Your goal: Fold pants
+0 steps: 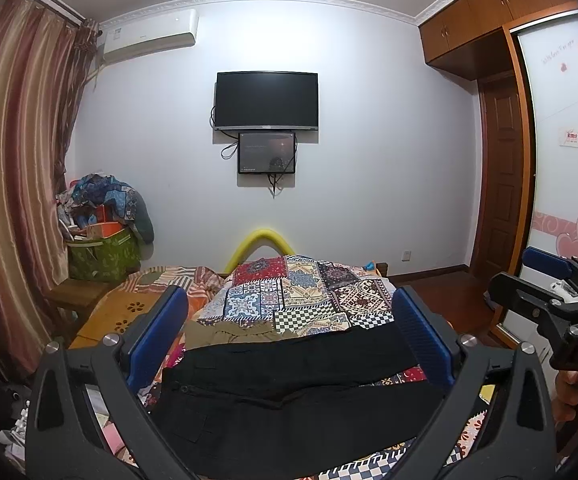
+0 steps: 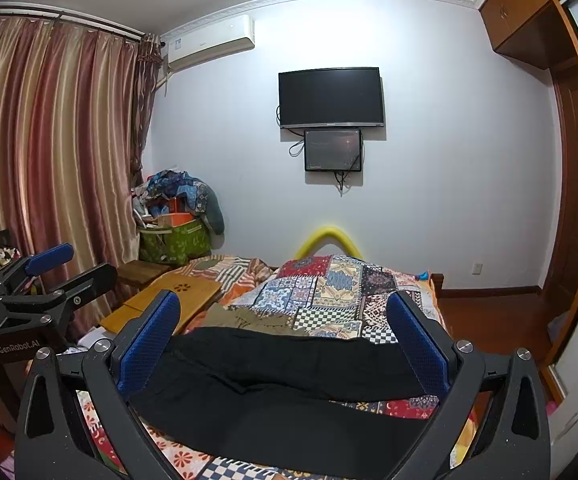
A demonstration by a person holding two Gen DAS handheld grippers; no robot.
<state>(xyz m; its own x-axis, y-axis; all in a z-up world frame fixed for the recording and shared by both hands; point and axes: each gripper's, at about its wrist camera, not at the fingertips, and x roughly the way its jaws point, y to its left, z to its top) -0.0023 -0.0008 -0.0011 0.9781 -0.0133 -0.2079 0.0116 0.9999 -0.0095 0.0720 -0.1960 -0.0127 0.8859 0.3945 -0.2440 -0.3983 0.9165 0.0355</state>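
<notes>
Black pants (image 1: 289,396) lie spread flat across the near part of the bed, waist to the left with a button and pocket showing, both legs running to the right; they also show in the right wrist view (image 2: 289,392). My left gripper (image 1: 289,336) is open and empty, held above the pants' waist end. My right gripper (image 2: 285,332) is open and empty, held above the legs. Each gripper shows in the other's view: the right one (image 1: 545,280) at the right edge, the left one (image 2: 61,268) at the left edge.
A patchwork quilt (image 1: 309,292) covers the bed. An olive garment (image 1: 233,330) lies crumpled just beyond the pants. A wooden lap desk (image 2: 177,296) rests at the bed's left. A green bag of clutter (image 1: 101,256) stands by the curtain. The wardrobe (image 1: 569,160) is to the right.
</notes>
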